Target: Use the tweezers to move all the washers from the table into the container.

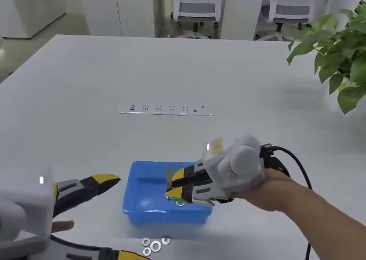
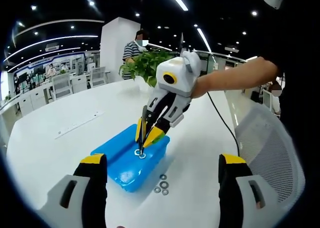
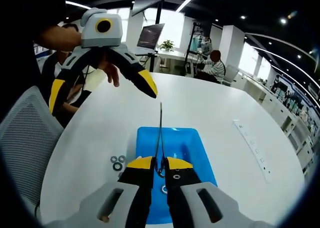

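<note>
Right gripper [image 1: 177, 186] is clamped on the tweezers [image 2: 143, 130], and you're holding them tips-down inside the blue container [image 1: 143, 171], which sits close to the table's [image 1: 86, 77] near edge. 1 washer [image 2: 141, 153] is right at the tweezer tips on the container floor; can't tell if it's pinched or loose. 3 washers [image 1: 154, 246] sit bunched on the table between the container and the near edge. Left gripper [image 1: 123, 217] hovers just left of the container, jaws wide apart, holding nothing.
</note>
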